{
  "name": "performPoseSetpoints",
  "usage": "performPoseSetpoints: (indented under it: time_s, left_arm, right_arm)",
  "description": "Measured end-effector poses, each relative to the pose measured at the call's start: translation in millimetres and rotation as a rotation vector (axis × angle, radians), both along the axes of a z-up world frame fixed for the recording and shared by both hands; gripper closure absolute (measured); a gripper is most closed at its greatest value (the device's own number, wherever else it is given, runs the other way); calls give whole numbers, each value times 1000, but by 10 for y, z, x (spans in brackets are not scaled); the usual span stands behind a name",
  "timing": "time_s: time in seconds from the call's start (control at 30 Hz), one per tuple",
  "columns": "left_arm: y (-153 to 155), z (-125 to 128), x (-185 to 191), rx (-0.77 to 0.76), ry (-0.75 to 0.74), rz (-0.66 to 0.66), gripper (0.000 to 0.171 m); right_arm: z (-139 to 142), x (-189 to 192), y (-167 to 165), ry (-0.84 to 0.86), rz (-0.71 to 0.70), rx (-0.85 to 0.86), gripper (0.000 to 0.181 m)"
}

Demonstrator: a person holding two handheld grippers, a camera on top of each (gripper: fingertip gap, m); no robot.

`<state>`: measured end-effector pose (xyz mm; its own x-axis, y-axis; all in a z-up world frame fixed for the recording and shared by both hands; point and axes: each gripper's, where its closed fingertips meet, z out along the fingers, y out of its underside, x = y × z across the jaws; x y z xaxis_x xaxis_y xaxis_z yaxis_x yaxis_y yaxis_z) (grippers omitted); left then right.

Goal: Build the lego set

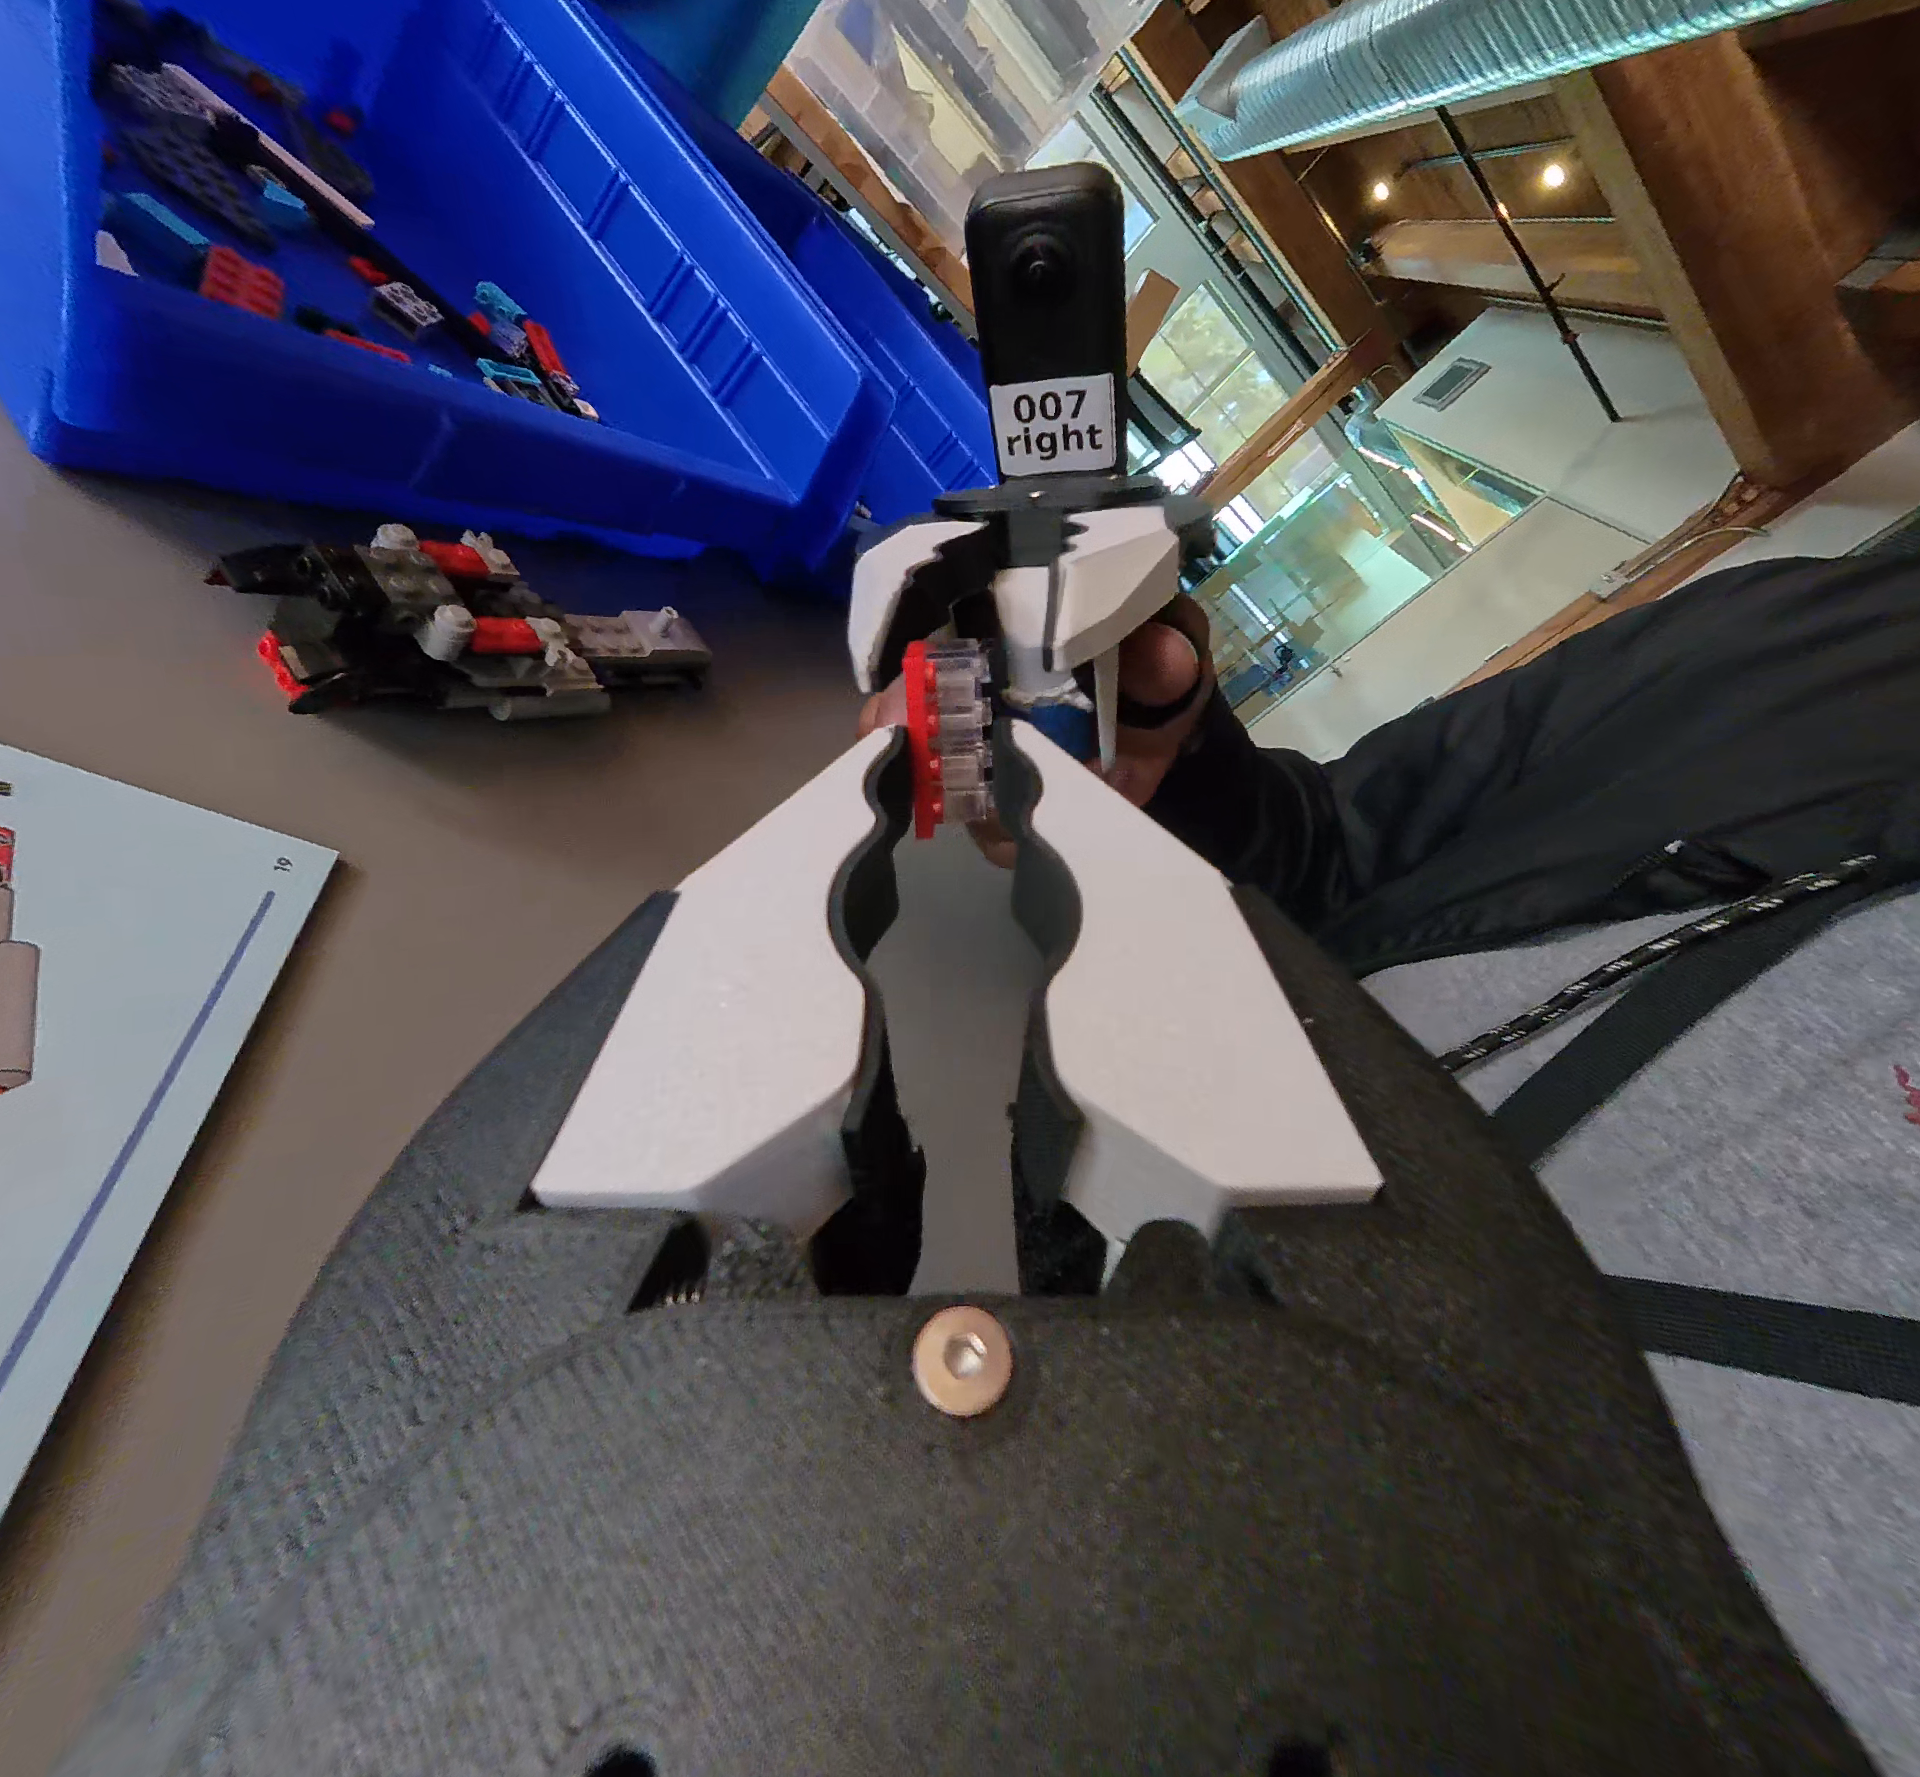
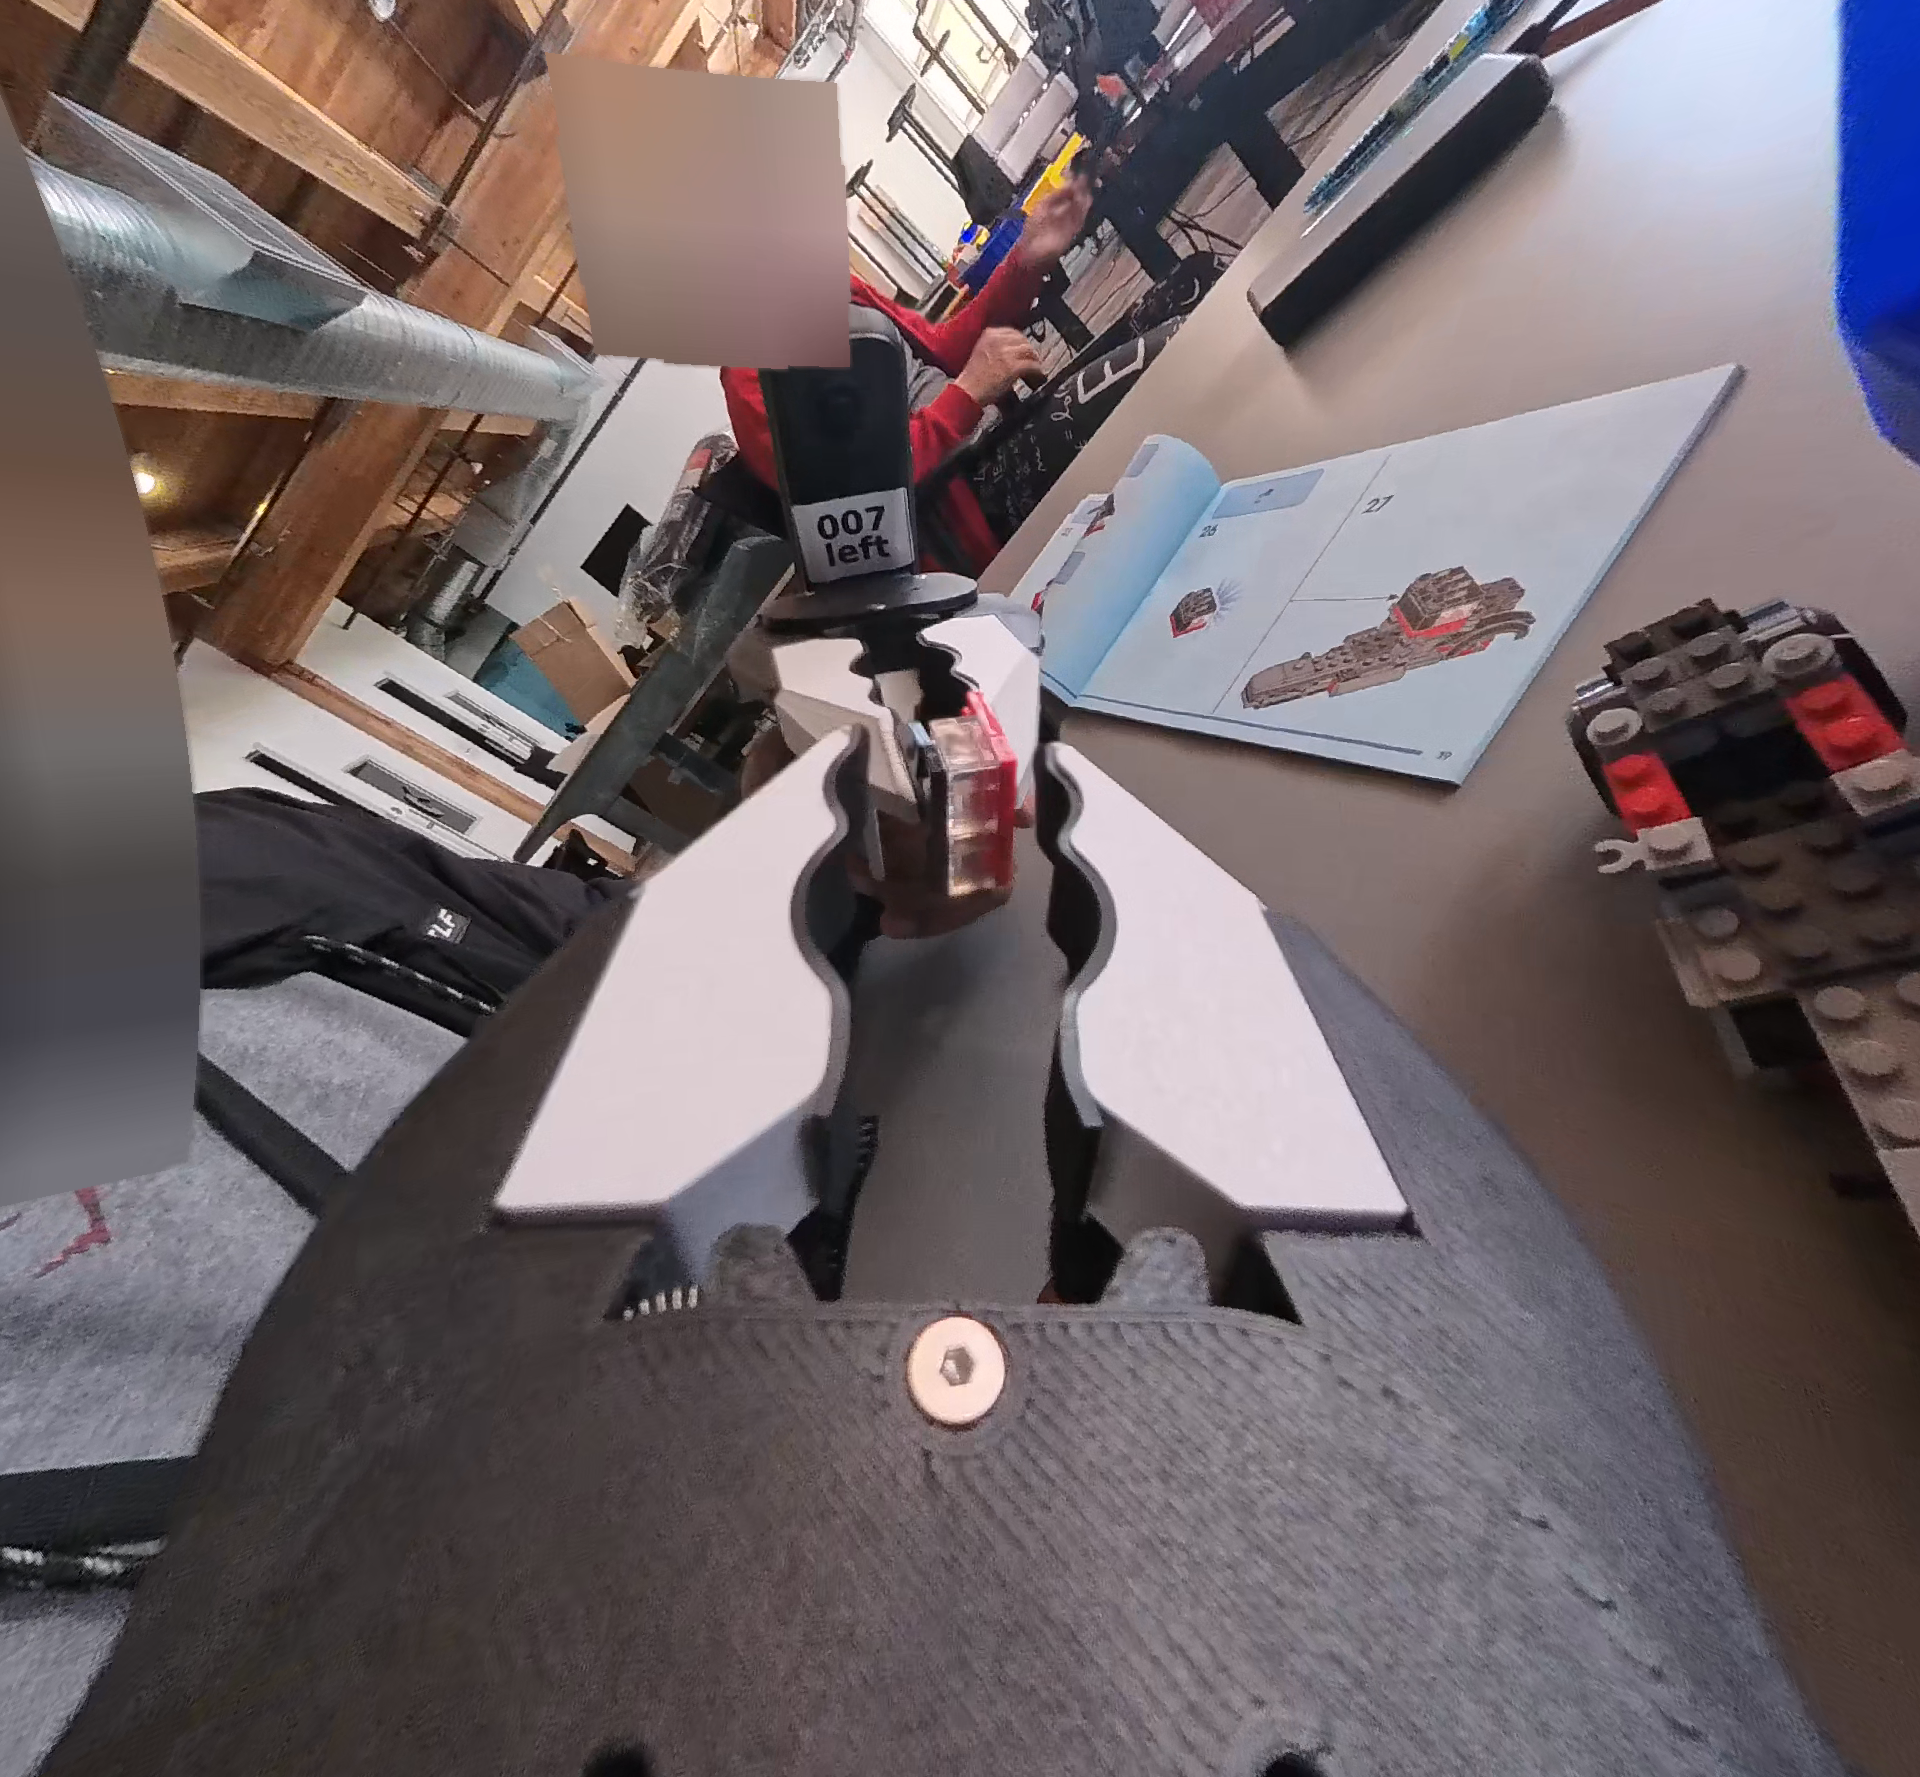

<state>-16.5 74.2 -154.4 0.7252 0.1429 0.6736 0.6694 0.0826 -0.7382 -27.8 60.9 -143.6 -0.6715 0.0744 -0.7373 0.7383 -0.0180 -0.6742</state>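
A small red plate with clear bricks on it [image 1: 956, 751] sits between the tips of my left gripper [image 1: 945, 740], which is shut on it, held above the table. My right gripper [image 1: 992, 678] faces it tip to tip. In the right wrist view its fingers [image 2: 948, 751] stand open on either side of the same piece [image 2: 977, 802], with a gap on each side. The left gripper [image 2: 914, 699] shows behind the piece. The partly built black, grey and red model [image 1: 457, 626] lies on the table; it also shows at the right of the right wrist view [image 2: 1766, 823].
A blue bin [image 1: 623, 293] with several loose bricks [image 1: 260, 200] stands behind the model. An open instruction booklet [image 2: 1351, 584] lies flat; its page also shows at the left of the left wrist view [image 1: 125, 1052]. A flat black box [image 2: 1403, 200] lies farther along the table. A person in red [image 2: 935, 439] sits beyond. Less than 4 cm separates the two grippers' tips.
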Motion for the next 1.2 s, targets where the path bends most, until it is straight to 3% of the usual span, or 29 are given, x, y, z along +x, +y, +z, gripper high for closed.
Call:
performPoseSetpoints:
  time_s: [0.17,0.53,0.8,1.2]
  left_arm:
    - [-10,10,-13,-20,39,15,157]
    - [-11,88,12,-74,228,26,157]
    - [-14,154,52,-11,233,-12,156]
    - [12,172,77,-37,307,-4,155]
  right_arm:
    - [-8,-1,-1,29,-5,10,160]
    - [61,24,0,112,-18,-38,160]
    - [123,67,6,115,-4,-78,162]
    - [132,96,34,85,-18,-76,161]
